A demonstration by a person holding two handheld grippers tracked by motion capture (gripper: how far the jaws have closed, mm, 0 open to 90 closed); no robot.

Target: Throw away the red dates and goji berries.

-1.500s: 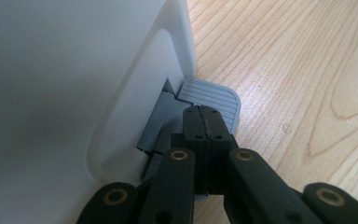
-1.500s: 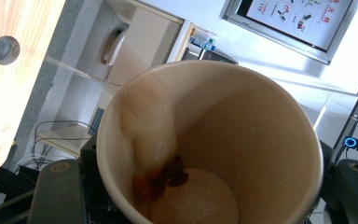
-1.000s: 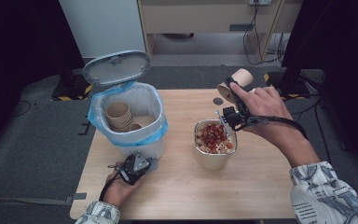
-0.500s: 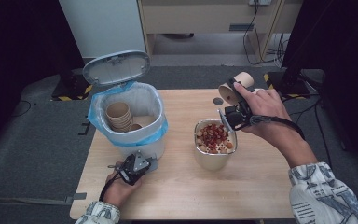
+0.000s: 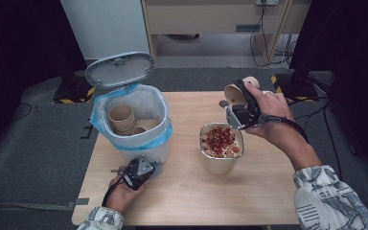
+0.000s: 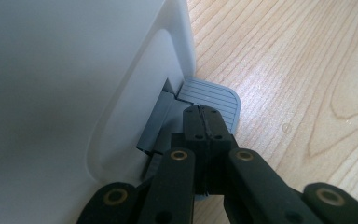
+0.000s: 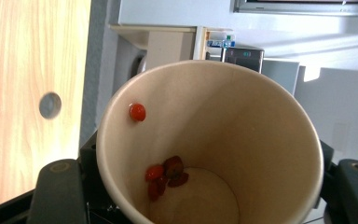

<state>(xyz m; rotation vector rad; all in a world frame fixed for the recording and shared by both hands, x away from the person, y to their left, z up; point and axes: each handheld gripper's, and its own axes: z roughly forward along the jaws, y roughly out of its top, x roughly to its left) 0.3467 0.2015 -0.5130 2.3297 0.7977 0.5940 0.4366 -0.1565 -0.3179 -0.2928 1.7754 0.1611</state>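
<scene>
The right gripper (image 5: 237, 103) is clamped on a paper cup (image 5: 235, 92), holding it tipped on its side above the far rim of a metal container (image 5: 222, 160) that stands on the wooden surface (image 5: 268, 191). In the high view the person's hand (image 5: 273, 112) covers most of the gripper, so the jaws themselves are hard to make out there. In the right gripper view the paper cup (image 7: 209, 144) hides the jaw tips; only black parts of the gripper show at either side of it. A few red pieces (image 7: 165, 175) cling near the cup's bottom and one red piece (image 7: 137, 112) sticks to the inner wall. The metal container holds a heap of red and pale bits (image 5: 220, 140), too small to identify.

The left gripper (image 5: 141, 170) sits at the foot of a white bin (image 5: 153, 108) with its lid (image 5: 120, 69) raised. In the left gripper view, the jaws are fully closed with nothing between them, their tips (image 6: 204, 122) resting on the grey pedal (image 6: 214, 95) that juts from the bin's base. The bin wall (image 6: 74, 70) blocks everything to that side. A blue liner (image 5: 98, 120) folds over the bin's rim, and stacked paper cups (image 5: 122, 119) lie inside, with their lower parts out of sight.
</scene>
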